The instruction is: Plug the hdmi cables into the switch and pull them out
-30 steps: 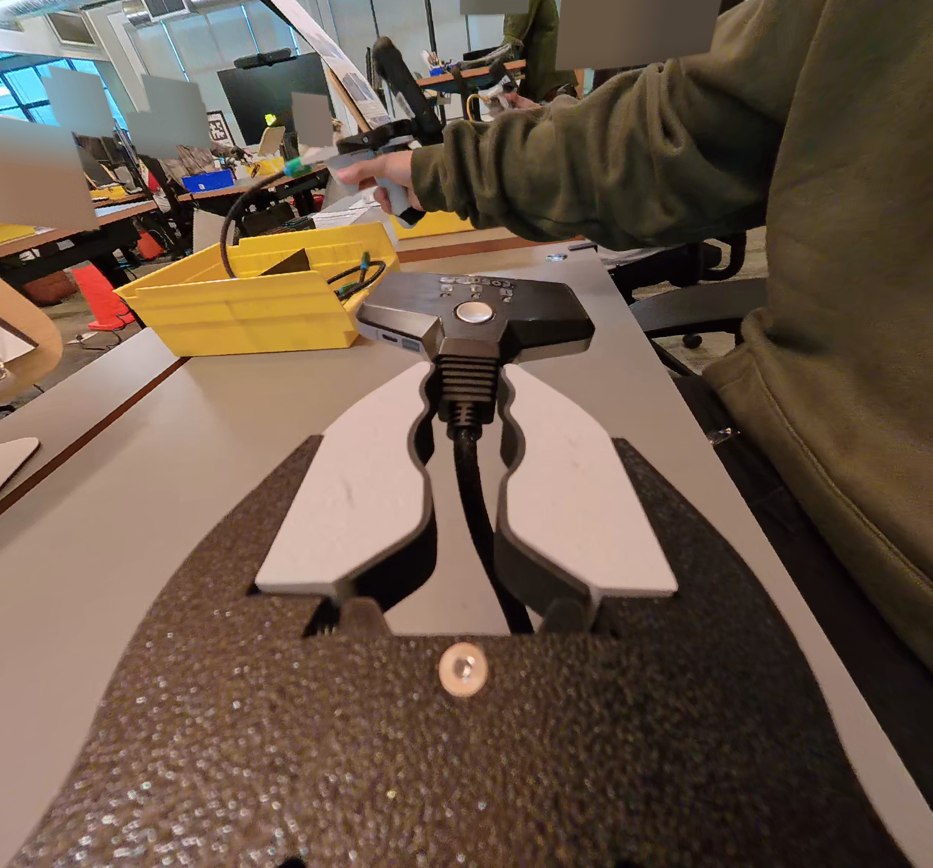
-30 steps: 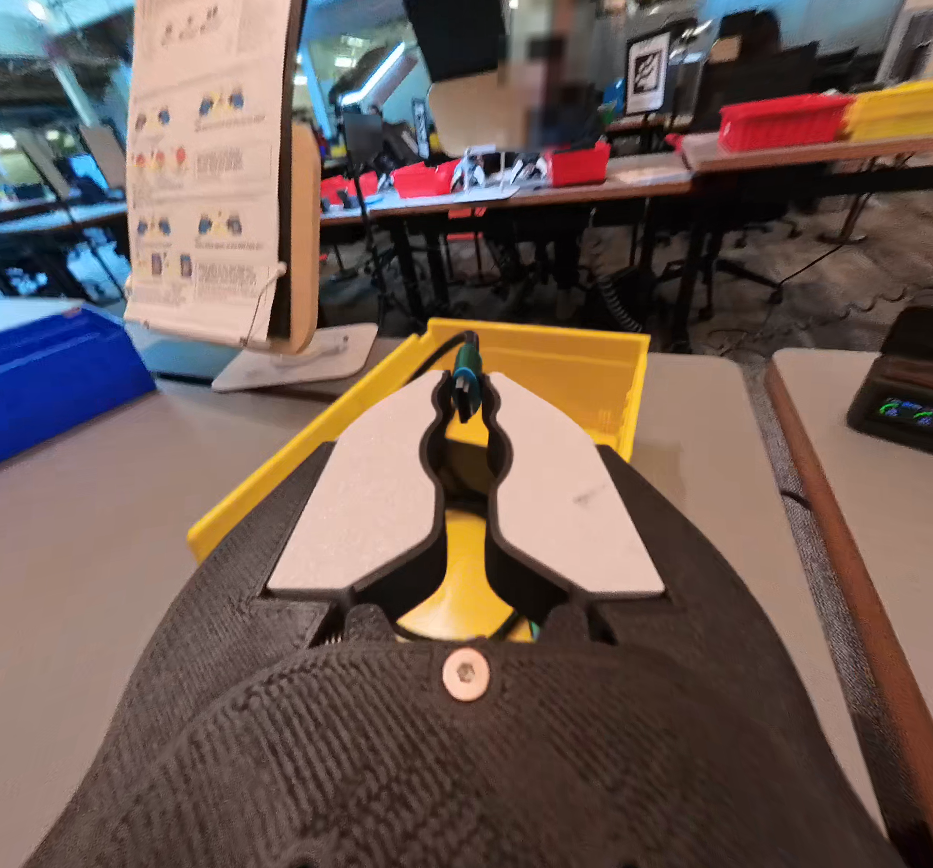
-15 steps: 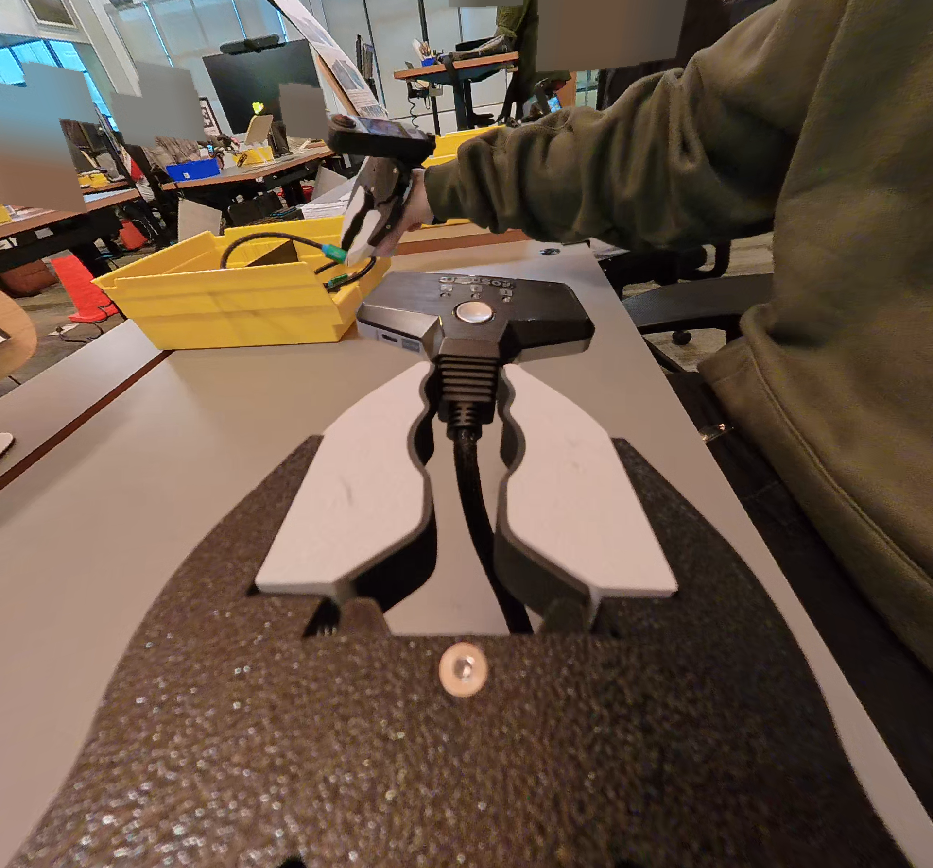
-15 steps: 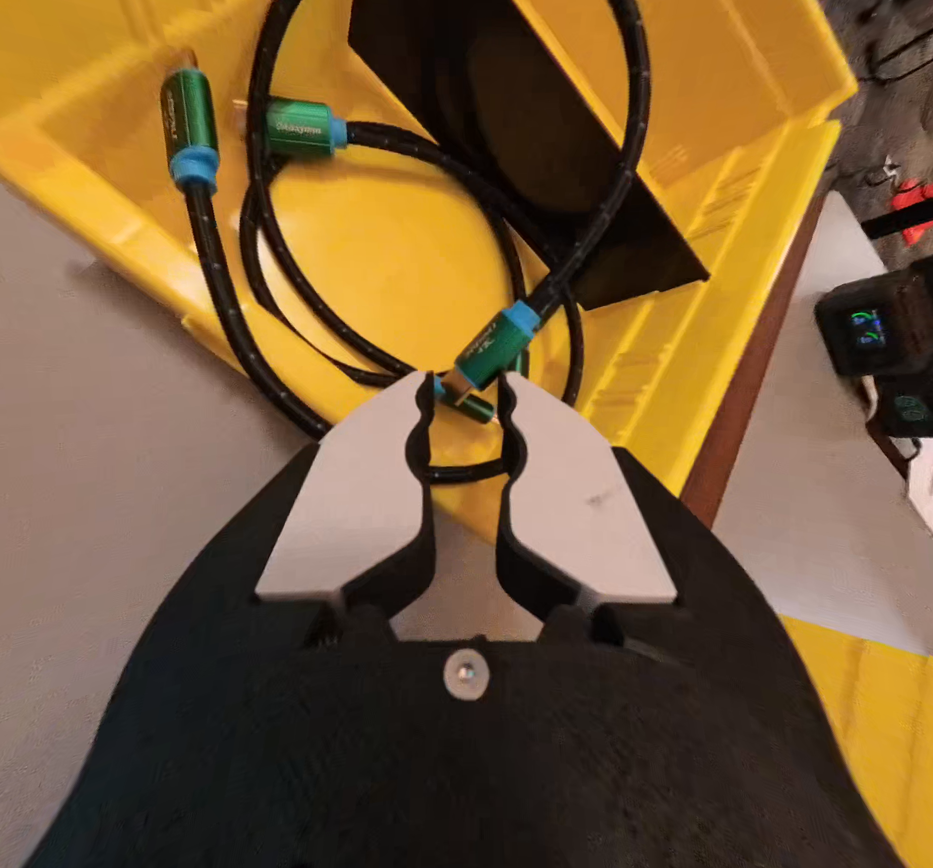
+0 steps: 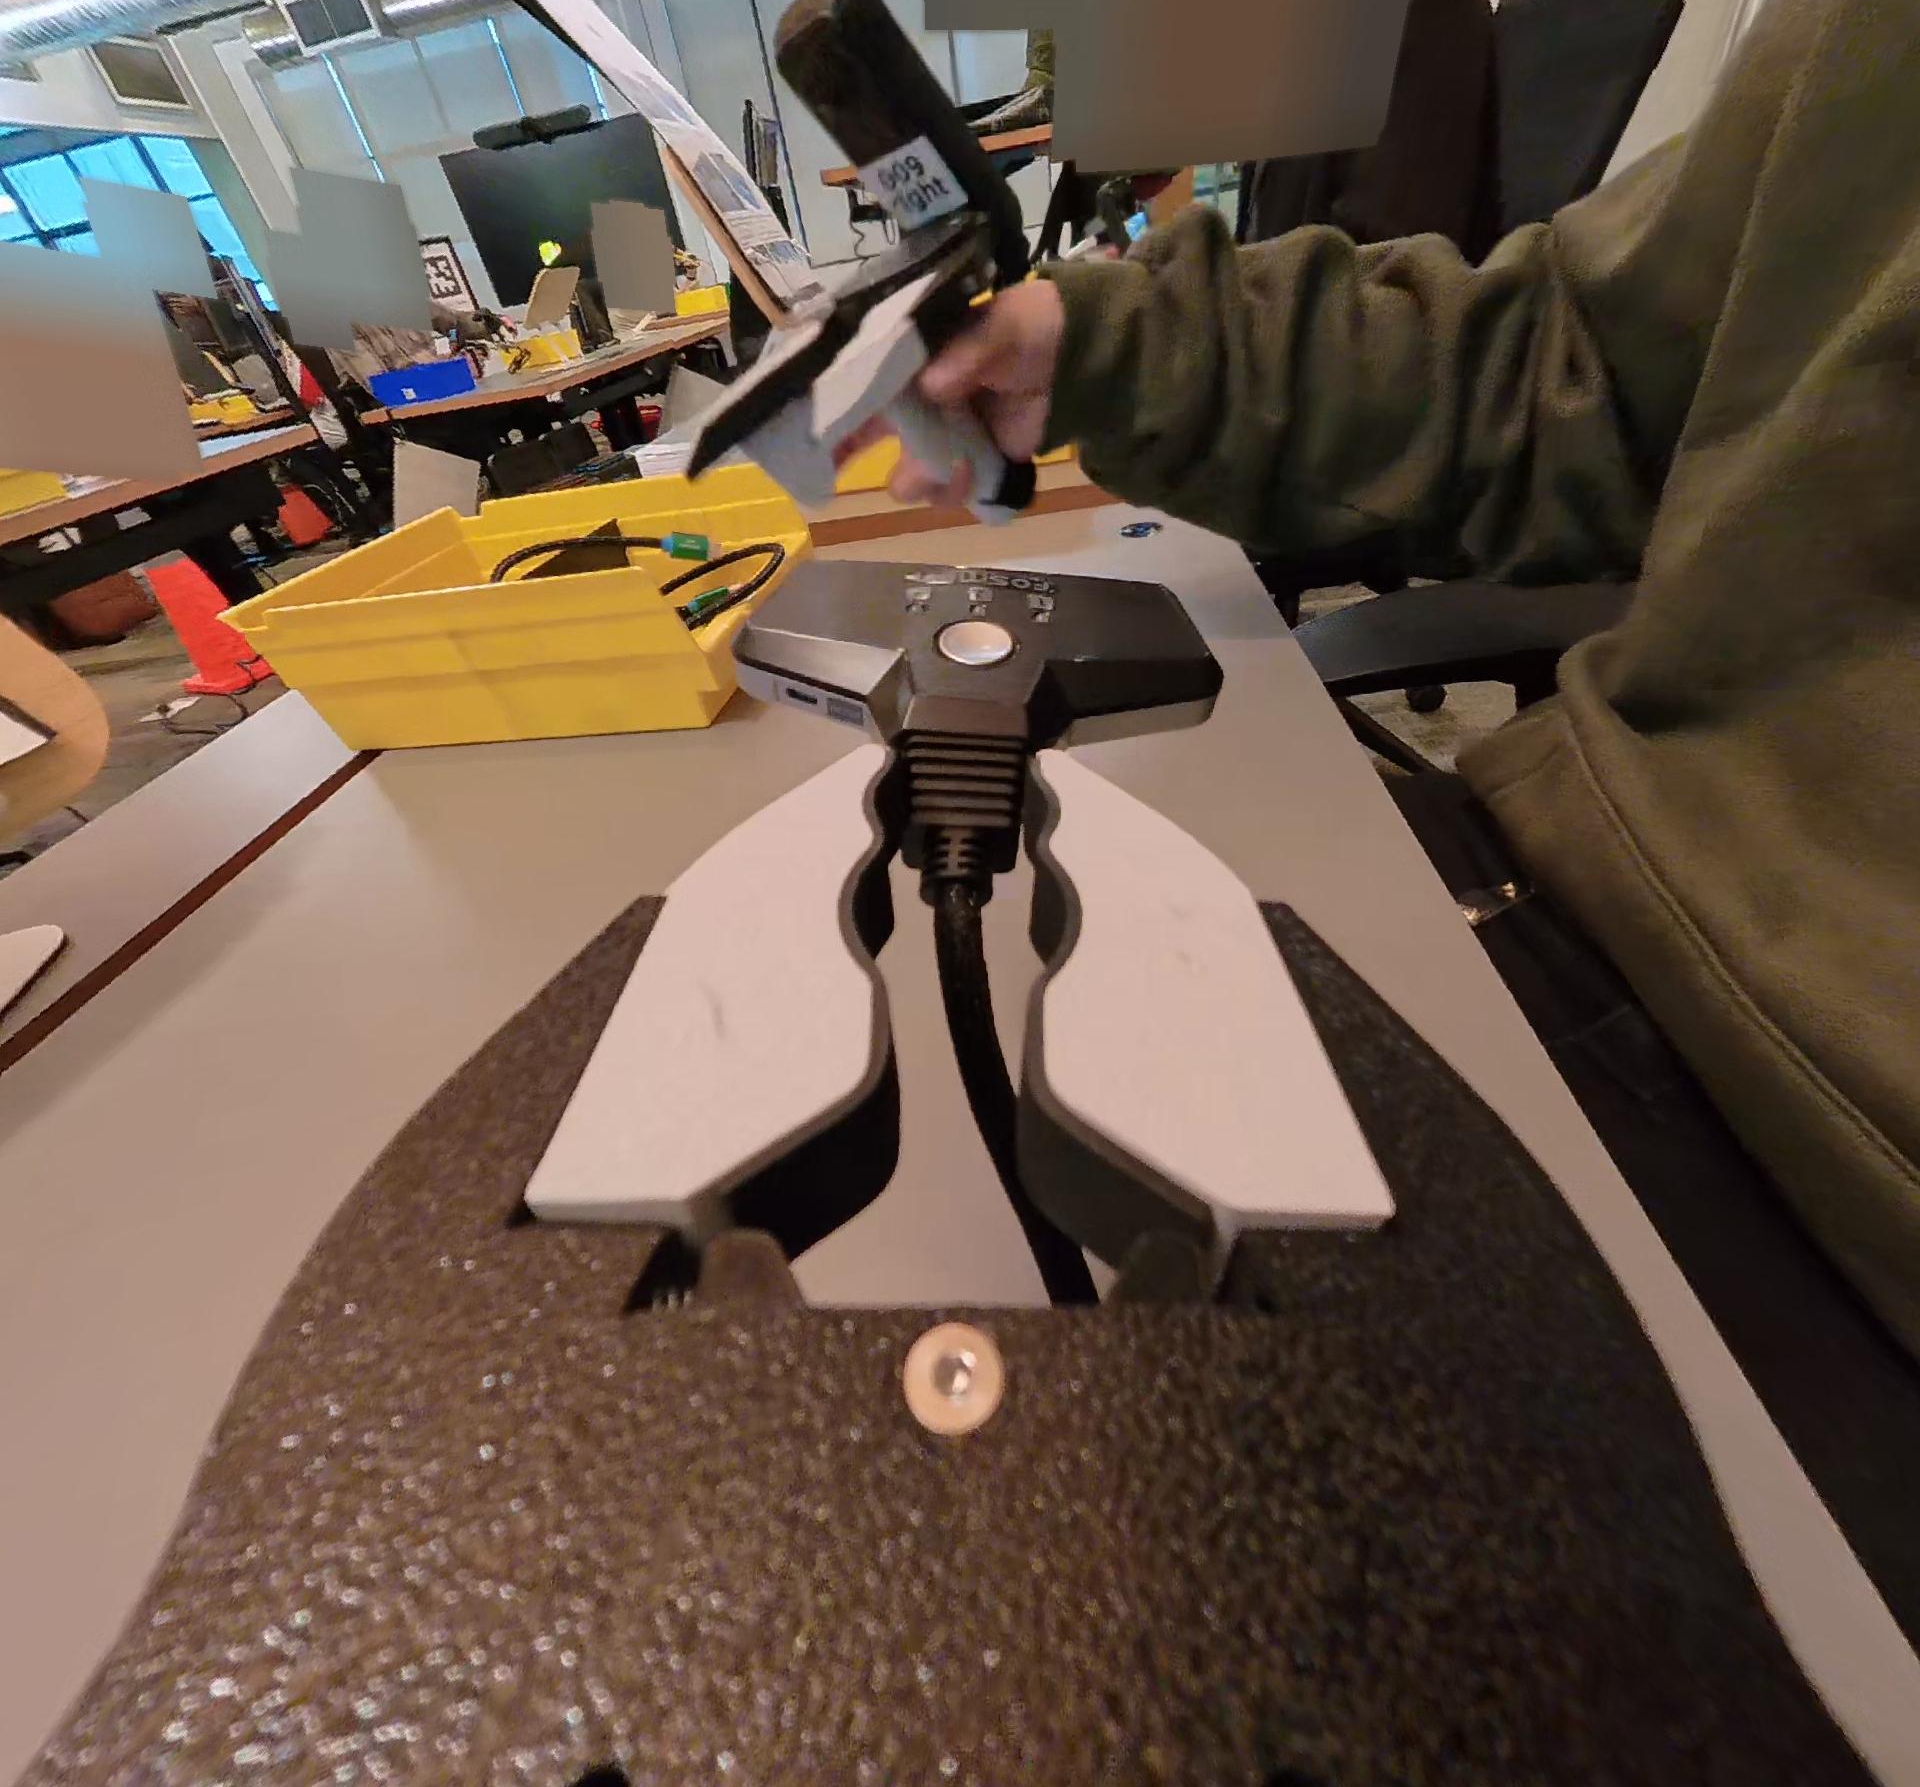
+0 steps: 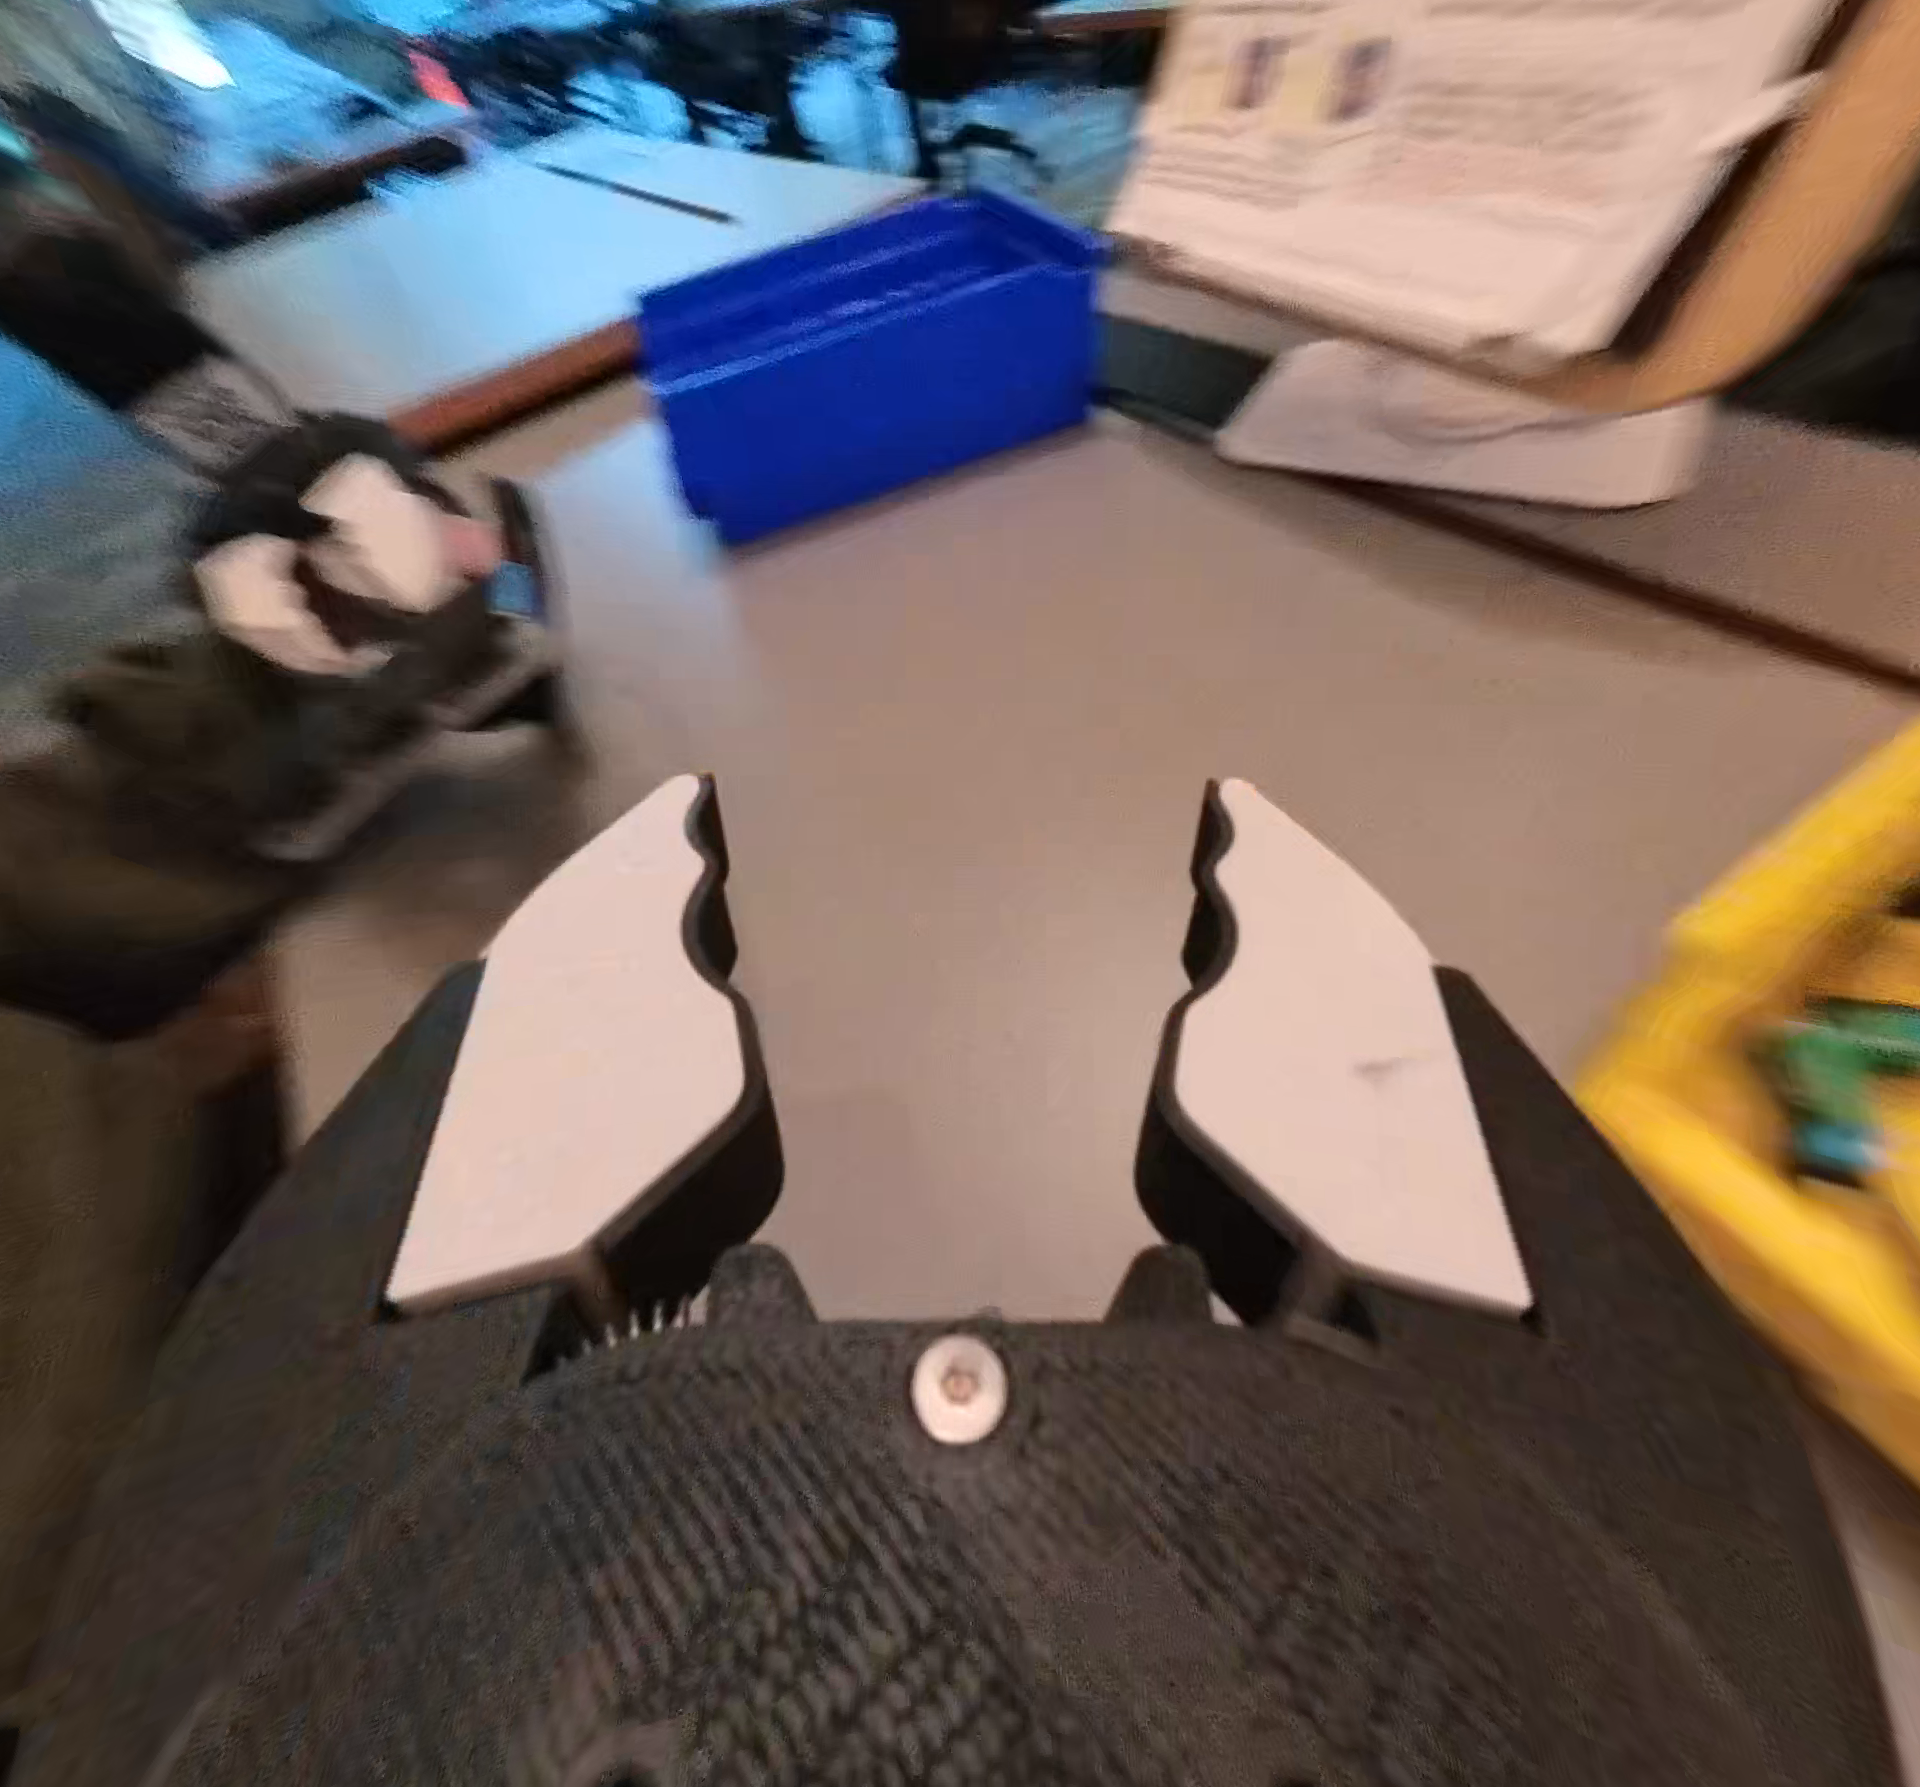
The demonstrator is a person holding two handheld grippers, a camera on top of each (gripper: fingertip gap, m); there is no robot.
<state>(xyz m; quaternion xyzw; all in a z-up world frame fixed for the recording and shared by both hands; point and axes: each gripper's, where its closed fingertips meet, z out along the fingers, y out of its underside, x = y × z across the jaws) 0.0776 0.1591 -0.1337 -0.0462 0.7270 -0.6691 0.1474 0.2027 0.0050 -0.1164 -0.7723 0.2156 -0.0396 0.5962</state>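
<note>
The black HDMI switch lies on the grey table. My left gripper is shut on the ribbed black collar of the switch's own cable, right at the switch's near edge. Braided HDMI cables with green plugs lie in the yellow bin left of the switch. My right gripper is open and empty over bare table; in the left wrist view it hangs tilted above the bin and switch. The right wrist view is blurred; the bin and a green plug sit at its right edge.
A blue bin stands further along the table. A wooden board with a paper sheet stands on a white base right of it. The person's green sleeve reaches over the table's right side. An office chair is beyond the table edge.
My right gripper let go of the green-plug cable into the yellow bin, opened wide, and swung up and away toward the table. My left gripper has stayed shut on the switch's cable.
</note>
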